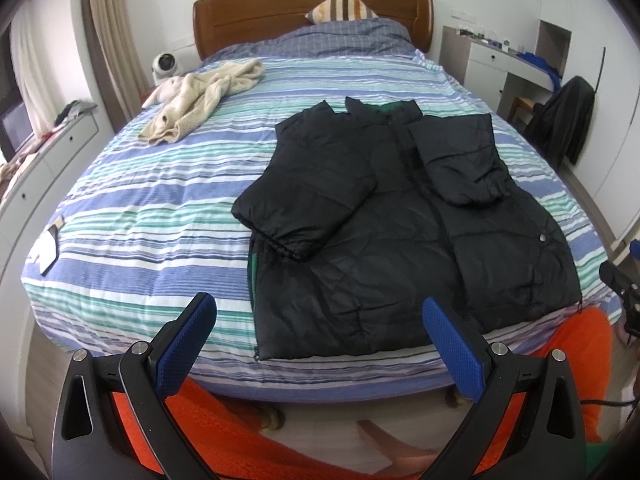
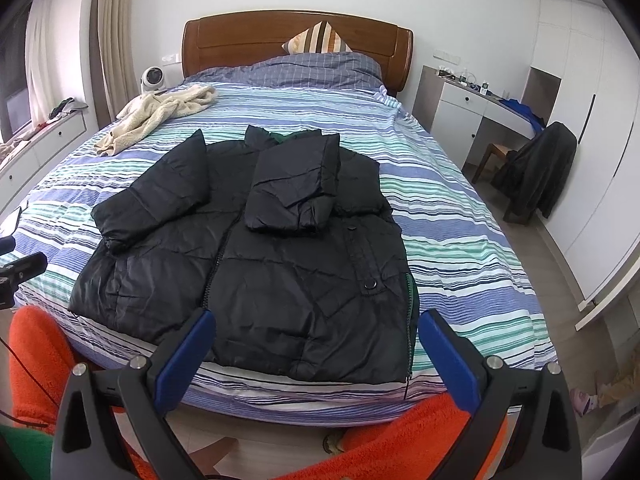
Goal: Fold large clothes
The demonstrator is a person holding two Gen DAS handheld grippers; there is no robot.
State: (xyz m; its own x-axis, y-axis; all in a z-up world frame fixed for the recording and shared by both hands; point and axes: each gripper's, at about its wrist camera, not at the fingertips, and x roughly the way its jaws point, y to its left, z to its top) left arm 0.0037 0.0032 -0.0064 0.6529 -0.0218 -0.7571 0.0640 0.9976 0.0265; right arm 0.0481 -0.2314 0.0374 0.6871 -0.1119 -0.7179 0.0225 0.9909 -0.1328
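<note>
1. Both of my jaws stand wide apart with nothing between them: my left gripper (image 1: 320, 340) hangs off the foot of the bed with its blue pads (image 1: 188, 344) spread, and my right gripper (image 2: 316, 344) does the same.
2. Neither gripper touches the black puffer jacket (image 1: 400, 240); both hover just short of its hem, above the near edge of the mattress.
3. That jacket (image 2: 256, 264) lies flat, front up, on the striped bedspread (image 1: 152, 216), collar toward the wooden headboard (image 1: 312, 12) and hem toward me.
4. Both sleeves are folded in over the chest: one sleeve (image 1: 308, 196) slants across its side with the cuff pointing at the hem, and the other sleeve (image 1: 460, 160) lies shorter on the other half.
5. From my right wrist view the zipper runs down the middle of the jacket, and a snap button (image 2: 371, 284) shows on the front panel.
6. Green lining peeks out at the collar and along one side seam.
7. Well apart from the jacket, a cream fleece garment (image 1: 200, 96) lies crumpled near the head of the bed, on the side with the curtain.
8. A striped cushion (image 1: 342, 8) leans against the headboard behind the checked pillow (image 1: 344, 36).
9. Orange fabric (image 2: 400, 440) fills the space below both grippers.
</note>
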